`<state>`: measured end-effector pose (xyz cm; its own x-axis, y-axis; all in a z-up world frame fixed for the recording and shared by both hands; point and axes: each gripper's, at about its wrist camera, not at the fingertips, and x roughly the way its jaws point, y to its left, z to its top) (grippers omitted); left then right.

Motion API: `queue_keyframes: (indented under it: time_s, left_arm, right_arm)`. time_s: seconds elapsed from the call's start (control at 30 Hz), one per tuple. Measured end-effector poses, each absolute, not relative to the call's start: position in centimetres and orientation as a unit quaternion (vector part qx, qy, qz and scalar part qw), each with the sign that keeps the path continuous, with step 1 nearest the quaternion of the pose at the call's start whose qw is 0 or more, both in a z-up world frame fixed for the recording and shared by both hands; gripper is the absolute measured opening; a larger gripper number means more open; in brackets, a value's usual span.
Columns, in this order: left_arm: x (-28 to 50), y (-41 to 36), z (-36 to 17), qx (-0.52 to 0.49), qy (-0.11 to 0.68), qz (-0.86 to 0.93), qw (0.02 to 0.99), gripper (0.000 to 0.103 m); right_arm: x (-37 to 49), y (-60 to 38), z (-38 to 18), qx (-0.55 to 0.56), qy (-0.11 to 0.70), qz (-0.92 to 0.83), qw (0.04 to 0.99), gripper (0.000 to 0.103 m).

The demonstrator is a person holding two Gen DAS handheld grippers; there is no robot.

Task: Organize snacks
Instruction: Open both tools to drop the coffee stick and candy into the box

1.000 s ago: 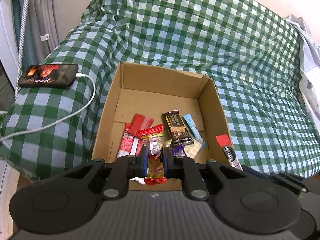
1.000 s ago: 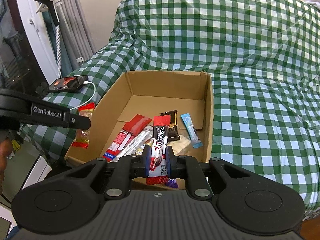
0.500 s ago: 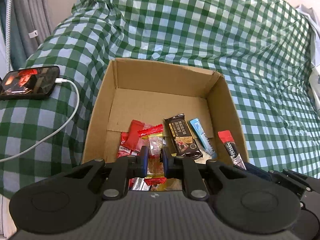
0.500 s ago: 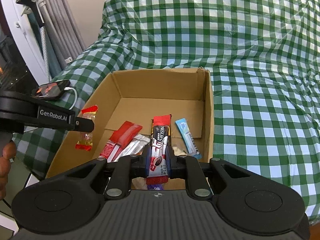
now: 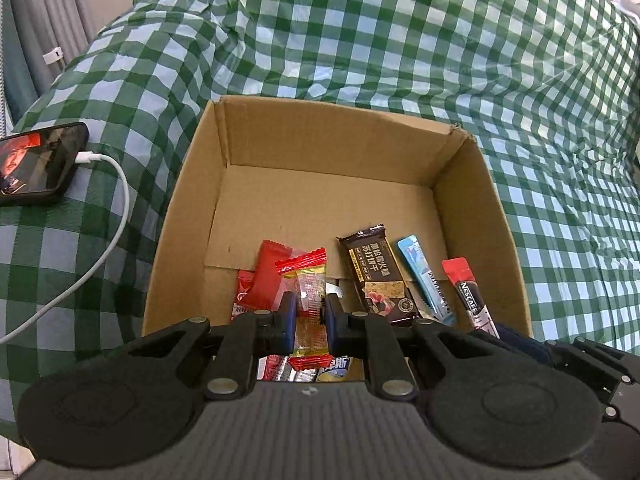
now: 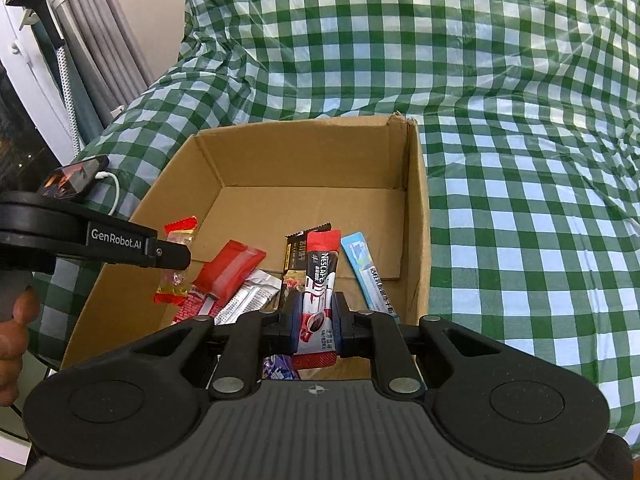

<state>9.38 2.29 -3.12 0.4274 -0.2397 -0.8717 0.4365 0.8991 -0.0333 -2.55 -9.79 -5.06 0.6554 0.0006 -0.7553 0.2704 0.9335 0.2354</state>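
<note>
Sofa cover [image 5: 400, 40]: green-and-white check cloth, draped over a couch; fills most of both views.
Box [image 5: 320, 148]: open cardboard box sitting on the cloth, top open, far half of the floor bare, snacks bunched at the near end.
Left tool [image 5: 311, 320]: held over the box's near-left edge; fingers nearly closed, clamped on a candy packet. Right wrist view shows it reaching in from the left w/ a bare hand [image 6: 14, 344] behind it.
Right tool [image 6: 316, 326]: held over the box's near-right edge; fingers nearly closed, clamped on a Nescafe stick.
Phone [image 5: 34, 162]: lies on the cloth-covered couch arm left of the box, screen lit, white cable [image 5: 108, 216] plugged in.
Dark bar [image 5: 376, 276]: brown/black wrapper w/ gold text, flat on box floor, centre-right.
Red pouch [image 5: 266, 276]: flat on box floor, left of centre, partly over other wrappers.
Nescafe stick [image 6: 318, 284]: red/white/black sachet, pinched low on its length in the right tool, upper end sticking up over the box.
Blue stick [image 5: 424, 280]: light blue sachet on box floor just right of the dark bar, near the right wall.
Candy packet [image 5: 308, 284]: clear w/ red crimped ends, pinched at mid-length in the left tool, above the box.
</note>
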Motion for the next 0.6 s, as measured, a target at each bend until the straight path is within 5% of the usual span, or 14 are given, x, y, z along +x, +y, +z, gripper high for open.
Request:
queue_keyframes:
  time_s: [0.33, 0.37, 0.4, 0.47, 0.5, 0.6]
  left_arm:
    - [10.8, 2.2, -4.3, 0.105, 0.508, -0.188, 0.834, 0.02]
    - [10.9, 2.4, -4.4, 0.103, 0.511, -0.183, 0.834, 0.036]
    - [11.0, 2.5, -4.3, 0.102, 0.513, -0.175, 0.834, 0.068]
    - [10.7, 3.1, -3.9, 0.104, 0.51, -0.155, 0.84, 0.103]
    - [10.2, 3.5, -3.5, 0.105, 0.499, -0.147, 0.848, 0.102]
    - [8.5, 4.2, -2.6, 0.125, 0.488, -0.151, 0.851, 0.103]
  right_arm:
    - [-1.4, -9.9, -5.5, 0.165, 0.41, -0.075, 0.894, 0.019]
    - [-1.2, -10.0, -5.5, 0.167, 0.41, -0.073, 0.894, 0.02]
    - [-1.1, -10.1, -5.5, 0.169, 0.412, -0.074, 0.892, 0.022]
    - [-1.0, -10.2, -5.4, 0.181, 0.418, -0.082, 0.886, 0.055]
    - [-1.2, -10.2, -5.3, 0.187, 0.421, -0.092, 0.883, 0.075]
    - [-2.6, -9.3, -4.7, 0.18, 0.416, -0.096, 0.886, 0.08]
